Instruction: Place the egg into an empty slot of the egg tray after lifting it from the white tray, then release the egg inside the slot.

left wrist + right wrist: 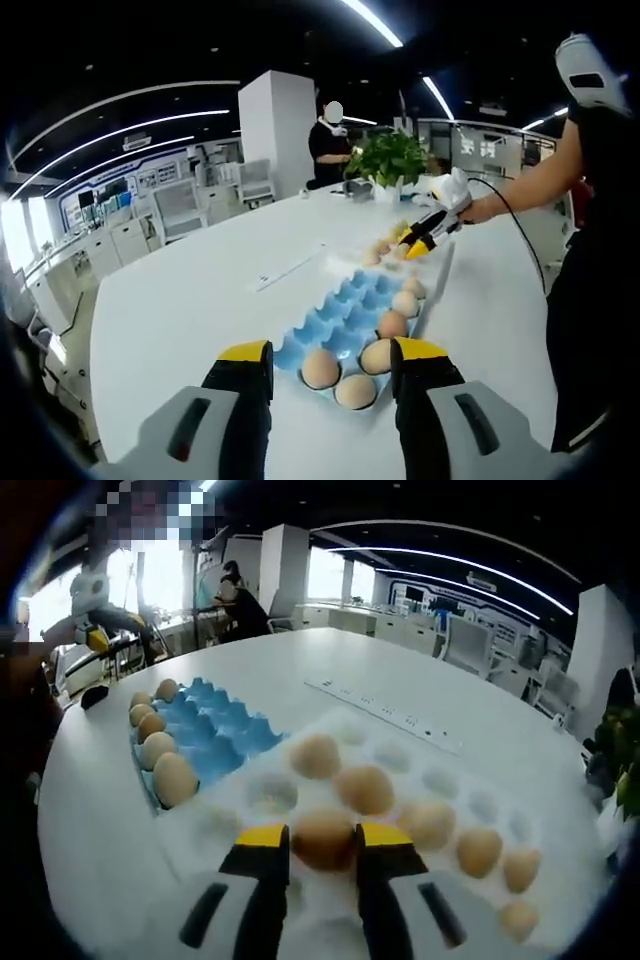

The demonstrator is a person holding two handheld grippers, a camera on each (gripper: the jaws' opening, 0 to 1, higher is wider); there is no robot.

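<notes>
Right claw (pixel 322 852) first: yellow tips pinching an egg (pixel 322 838) that sits in a near slot of the white tray (pixel 400 755), more eggs spread across the slots beyond. Over on the left lies the blue egg tray (pixel 215 735), eggs lined along its near edge. Left claw (pixel 332 362) hangs spread wide over the white surface (pixel 190 310), gripping nothing, just before the blue egg tray's closest eggs.

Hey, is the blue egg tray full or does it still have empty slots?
Partly filled: the blue egg tray holds eggs along one side; other slots are empty.
</notes>
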